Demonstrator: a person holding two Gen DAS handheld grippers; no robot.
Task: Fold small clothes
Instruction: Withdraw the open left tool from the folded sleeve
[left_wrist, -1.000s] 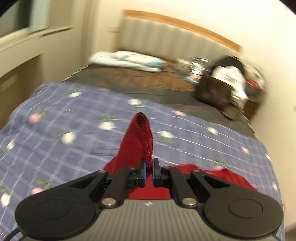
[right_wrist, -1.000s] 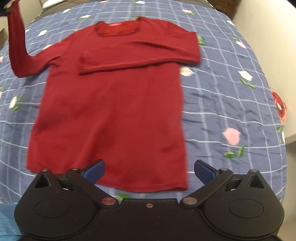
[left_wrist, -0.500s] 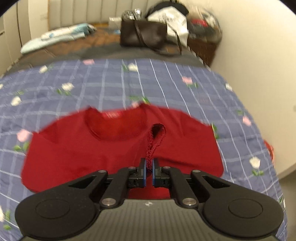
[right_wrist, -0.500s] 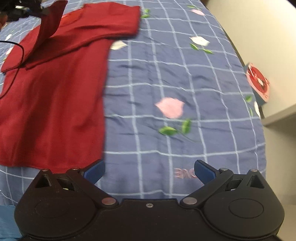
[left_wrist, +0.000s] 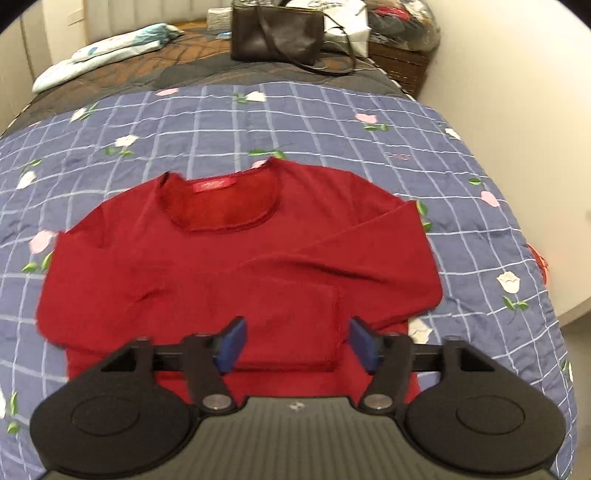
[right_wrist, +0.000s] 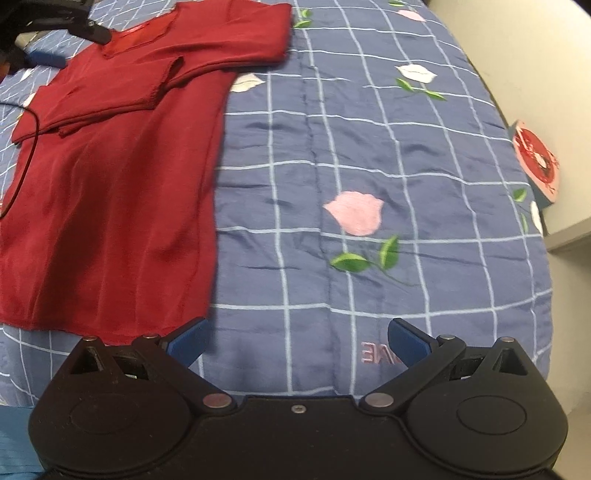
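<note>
A red sweater (left_wrist: 236, 273) lies flat on a blue checked quilt (left_wrist: 332, 122) with both sleeves folded across its chest. The left gripper (left_wrist: 297, 345) hangs over the sweater with its jaws spread apart and nothing between them; the cuff of the top sleeve (left_wrist: 295, 317) lies just ahead of the jaws. The right gripper (right_wrist: 297, 341) is released too, its jaws wide over bare quilt, and the sweater's hem (right_wrist: 110, 325) lies just to the left of its left jaw. A dark handbag (left_wrist: 277, 33) sits far ahead of the left jaws.
</note>
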